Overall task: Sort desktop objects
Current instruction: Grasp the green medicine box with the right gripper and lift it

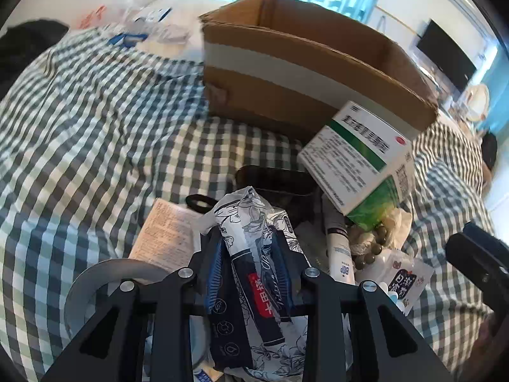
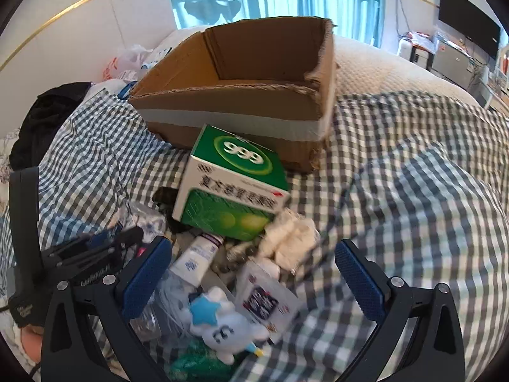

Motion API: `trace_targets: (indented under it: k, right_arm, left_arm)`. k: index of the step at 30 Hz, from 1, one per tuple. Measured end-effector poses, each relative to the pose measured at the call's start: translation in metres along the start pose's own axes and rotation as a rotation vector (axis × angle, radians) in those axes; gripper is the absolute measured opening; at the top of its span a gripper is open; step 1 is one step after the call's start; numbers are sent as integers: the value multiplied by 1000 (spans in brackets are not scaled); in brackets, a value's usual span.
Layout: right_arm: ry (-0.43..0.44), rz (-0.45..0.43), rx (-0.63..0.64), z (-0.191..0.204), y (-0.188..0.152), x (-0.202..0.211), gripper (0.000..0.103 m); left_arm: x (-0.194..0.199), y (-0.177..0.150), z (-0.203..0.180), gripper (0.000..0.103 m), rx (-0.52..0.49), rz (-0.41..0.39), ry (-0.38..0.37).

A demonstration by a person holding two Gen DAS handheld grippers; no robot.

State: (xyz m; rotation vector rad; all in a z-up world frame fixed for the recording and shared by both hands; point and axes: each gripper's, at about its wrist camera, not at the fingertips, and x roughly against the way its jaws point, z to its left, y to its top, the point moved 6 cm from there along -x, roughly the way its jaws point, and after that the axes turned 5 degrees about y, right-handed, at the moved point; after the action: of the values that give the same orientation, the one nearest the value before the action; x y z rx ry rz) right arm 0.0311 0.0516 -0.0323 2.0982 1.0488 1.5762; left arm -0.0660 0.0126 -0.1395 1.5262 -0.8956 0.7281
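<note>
1. Left gripper (image 1: pixel 249 265) tilted steeply down over the pile; its blue pads clamp a floral-printed tissue pack (image 1: pixel 254 273), which stands lengthwise between them.
2. Right gripper (image 2: pixel 253 283) angled down less steeply, jaws spread wide with nothing between the pads; it hangs above a white plush toy (image 2: pixel 222 321) with a blue star and a small clear sachet (image 2: pixel 265 300).
3. Middle of pile: white tube (image 2: pixel 195 259), a wad of white gauze or cotton (image 2: pixel 291 238), and a green-and-white medicine box (image 2: pixel 230 184) propped tilted.
4. Only the left view shows a printed leaflet (image 1: pixel 167 232), dark beads (image 1: pixel 373 245) and a black case (image 1: pixel 273 180) partly hidden behind the pack.
5. Far: open cardboard box (image 2: pixel 241 86) on the checked bedcover (image 2: pixel 413 191); its floor is hidden in both views.
6. Objects under the right gripper's frame are cut off and blurred.
</note>
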Motion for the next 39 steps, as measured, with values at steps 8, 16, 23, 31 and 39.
trace_targets:
  k: [8, 16, 23, 31, 39]
  right_arm:
    - [47, 19, 50, 27, 26, -29, 103]
    - [50, 56, -117, 2, 32, -49, 103]
    - [151, 134, -226, -12, 30, -77, 103]
    - [271, 146, -293, -13, 32, -94, 96]
    - [248, 62, -192, -8, 24, -53, 95]
  left_arm:
    - [-6, -2, 12, 31, 29, 17, -65]
    - [-3, 2, 22, 21, 66, -20, -150]
    - [-4, 6, 16, 20, 55, -35, -210]
    - [-19, -2, -4, 25, -5, 38, -240]
    - [-5, -5, -9, 17, -31, -11, -235]
